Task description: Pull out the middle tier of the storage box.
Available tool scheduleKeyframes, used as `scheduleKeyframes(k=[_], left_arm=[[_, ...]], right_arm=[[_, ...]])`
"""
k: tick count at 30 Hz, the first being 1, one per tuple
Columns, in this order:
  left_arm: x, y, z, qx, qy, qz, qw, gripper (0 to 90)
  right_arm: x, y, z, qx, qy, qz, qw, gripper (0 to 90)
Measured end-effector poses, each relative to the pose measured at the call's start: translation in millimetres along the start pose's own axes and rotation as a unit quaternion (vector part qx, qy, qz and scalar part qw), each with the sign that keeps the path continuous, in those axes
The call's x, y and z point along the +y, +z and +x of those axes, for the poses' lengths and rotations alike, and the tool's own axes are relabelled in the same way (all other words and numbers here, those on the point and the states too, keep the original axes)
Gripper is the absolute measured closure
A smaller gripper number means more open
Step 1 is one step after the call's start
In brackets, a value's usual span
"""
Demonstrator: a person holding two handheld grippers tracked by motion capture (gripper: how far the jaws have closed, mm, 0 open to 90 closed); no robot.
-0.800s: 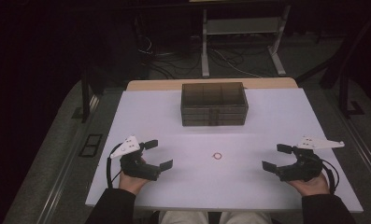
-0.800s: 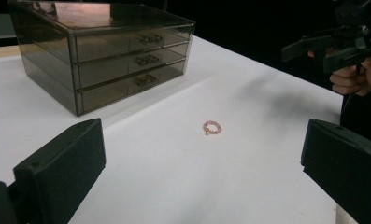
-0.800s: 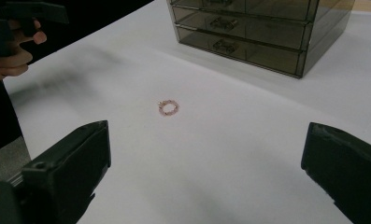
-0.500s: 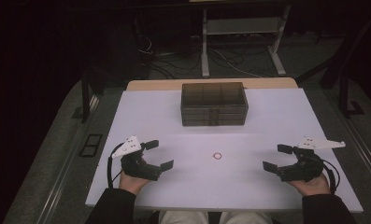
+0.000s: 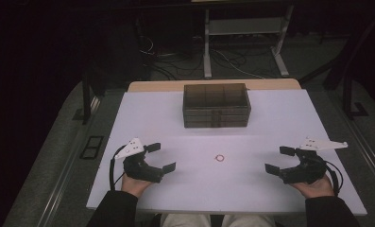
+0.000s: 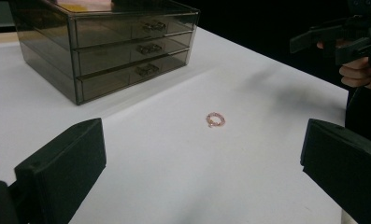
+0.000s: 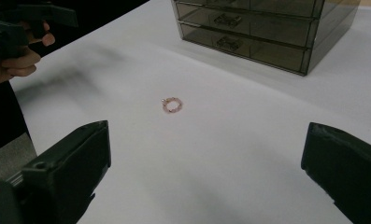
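A small pink beaded ring [image 5: 219,158] lies flat on the white table [image 5: 289,118], between my two grippers; it also lies ahead of the jaws as the ring [image 6: 215,119] and the ring [image 7: 172,104]. A smoky clear three-drawer box [image 5: 216,105] stands behind it, all drawers shut, seen as the box [image 6: 103,42] and the box [image 7: 262,25]. My left gripper [image 5: 160,157] rests open at the front left, nothing between its jaws. My right gripper [image 5: 279,160] rests open at the front right, likewise empty.
The table's near edge [image 5: 223,210] runs just in front of the person's hands. Beyond the far edge are a dark floor with cables [image 5: 223,61] and a metal stand [image 5: 244,33]. A black frame [image 5: 91,146] lies on the floor at the left.
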State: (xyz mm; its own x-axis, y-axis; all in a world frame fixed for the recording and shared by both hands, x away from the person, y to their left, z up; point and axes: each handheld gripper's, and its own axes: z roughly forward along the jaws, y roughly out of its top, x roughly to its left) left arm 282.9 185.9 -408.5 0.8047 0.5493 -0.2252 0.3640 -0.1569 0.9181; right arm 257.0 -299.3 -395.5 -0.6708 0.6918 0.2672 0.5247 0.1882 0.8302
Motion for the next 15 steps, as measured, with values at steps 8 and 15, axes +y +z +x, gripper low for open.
scheduleKeyframes(k=[8, 15], left_arm=[[-1.2, 1.4, 0.4, 0.002, -0.003, 0.004, 1.0, 0.0], [-2.3, 2.1, 0.5, 0.002, -0.004, 0.007, 1.0, 0.0]], right_arm=[[4.1, 3.6, 1.8, 0.004, 0.002, 0.01, 0.9999, 0.9], [9.9, 8.8, -0.5, 0.005, 0.003, 0.02, 0.9998, 0.9]])
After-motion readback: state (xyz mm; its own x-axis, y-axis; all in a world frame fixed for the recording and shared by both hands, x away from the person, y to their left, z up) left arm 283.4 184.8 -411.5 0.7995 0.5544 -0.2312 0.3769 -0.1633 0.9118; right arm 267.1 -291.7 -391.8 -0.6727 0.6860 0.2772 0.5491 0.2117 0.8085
